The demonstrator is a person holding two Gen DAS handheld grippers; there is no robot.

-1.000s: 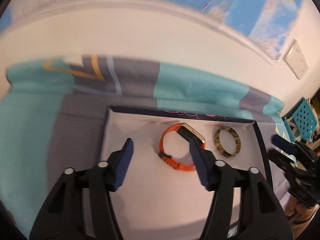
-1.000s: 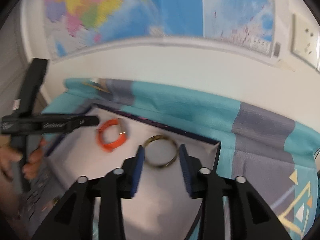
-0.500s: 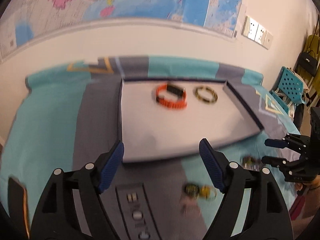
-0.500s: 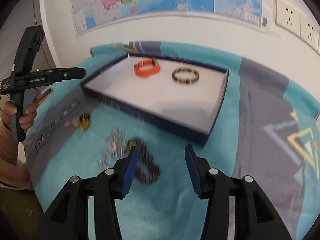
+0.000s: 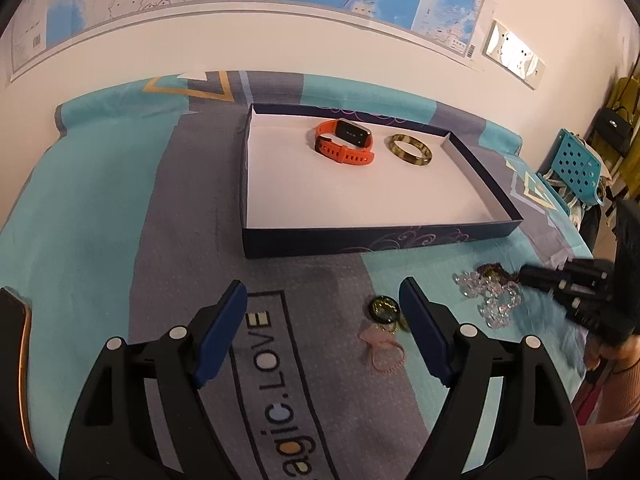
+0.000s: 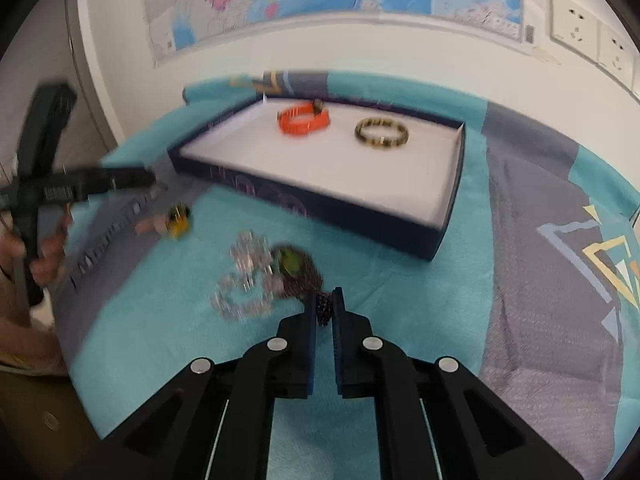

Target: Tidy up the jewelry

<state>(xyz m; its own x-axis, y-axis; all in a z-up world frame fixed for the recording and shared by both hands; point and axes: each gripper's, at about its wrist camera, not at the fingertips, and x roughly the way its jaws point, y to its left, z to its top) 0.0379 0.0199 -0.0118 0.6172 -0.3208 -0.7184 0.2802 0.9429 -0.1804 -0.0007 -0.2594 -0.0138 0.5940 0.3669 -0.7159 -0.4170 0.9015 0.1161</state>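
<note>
A navy box (image 5: 360,236) with a white floor lies on the blanket and holds an orange watch (image 5: 346,142) and a mottled bangle (image 5: 410,150). In front of it lie a small yellow-green charm (image 5: 384,308) on a pink hair tie (image 5: 382,354), a clear crystal bracelet (image 5: 492,300) and a dark beaded chain (image 6: 304,276). My left gripper (image 5: 322,286) hangs open over the blanket, its right finger next to the charm, nothing between the pads. My right gripper (image 6: 325,296) is shut on the near end of the dark beaded chain.
A teal and grey blanket (image 5: 100,208) with lettering covers the surface. A map and wall sockets (image 6: 576,36) are on the wall behind. A blue perforated chair (image 5: 576,168) stands at the right. A dark flat object (image 5: 16,320) lies at the left edge.
Both grippers have drawn back from over the box to the blanket in front of it. The right jaws closed on the dark beaded chain; the left jaws stand wider.
</note>
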